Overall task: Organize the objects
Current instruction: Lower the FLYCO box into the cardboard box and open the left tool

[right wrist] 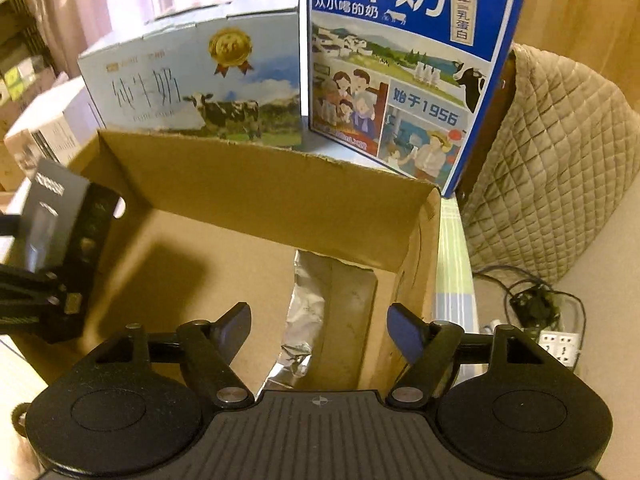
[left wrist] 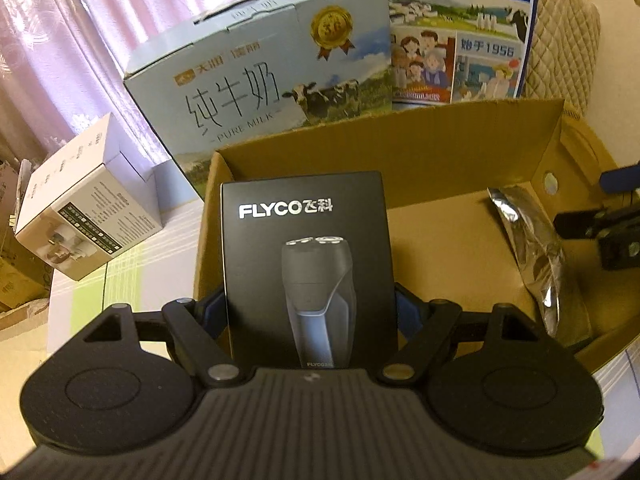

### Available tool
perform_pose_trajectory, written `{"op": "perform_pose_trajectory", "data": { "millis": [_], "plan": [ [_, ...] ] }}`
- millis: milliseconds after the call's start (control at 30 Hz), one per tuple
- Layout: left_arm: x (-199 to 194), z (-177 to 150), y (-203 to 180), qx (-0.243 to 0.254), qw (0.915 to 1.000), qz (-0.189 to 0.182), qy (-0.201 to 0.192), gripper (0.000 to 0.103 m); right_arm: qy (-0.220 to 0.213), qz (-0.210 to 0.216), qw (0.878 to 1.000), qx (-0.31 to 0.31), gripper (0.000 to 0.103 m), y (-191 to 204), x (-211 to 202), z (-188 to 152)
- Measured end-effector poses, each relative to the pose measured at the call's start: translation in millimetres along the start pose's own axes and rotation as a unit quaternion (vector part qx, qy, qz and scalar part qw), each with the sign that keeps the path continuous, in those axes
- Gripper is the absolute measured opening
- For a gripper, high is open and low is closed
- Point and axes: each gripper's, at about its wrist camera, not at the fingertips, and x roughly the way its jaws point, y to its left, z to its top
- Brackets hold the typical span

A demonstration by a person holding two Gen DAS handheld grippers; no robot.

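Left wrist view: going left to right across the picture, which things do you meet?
White carton → black shaver box held in the left gripper → silver foil pouch lying in the cardboard box → right gripper at the edge.

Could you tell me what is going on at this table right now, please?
A person is sorting items into an open brown cardboard box with two handheld grippers. The left gripper holds a black FLYCO shaver box upright over the box's left side. The right gripper stands open above a crinkled silver foil pouch that lies inside against the box's right wall, its pads clear of it. Two milk cartons, a pale blue one and a dark blue one, stand behind the box.
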Motion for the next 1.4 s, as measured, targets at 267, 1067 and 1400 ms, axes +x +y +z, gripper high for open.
{"op": "perform_pose_trajectory", "data": {
  "millis": [267,1067,1400],
  "plan": [
    [11.6,-3.4,-2.9,0.011,0.9998,0.005,0.014,0.092,-0.004,0.024,1.000,-0.003,0.074,-2.9,-6.7,-4.1],
    [-41.0,-27.3,-0.5,-0.021,0.9998,-0.004,0.004,0.093,-0.025,0.075,0.997,0.003,0.077,2.6,-48.9,-36.0],
    [-88.4,-46.6,0.7,-0.044,0.9987,-0.011,-0.021,0.093,-0.061,0.083,0.994,0.029,0.077,2.0,-82.5,-54.0]
  ]
}}
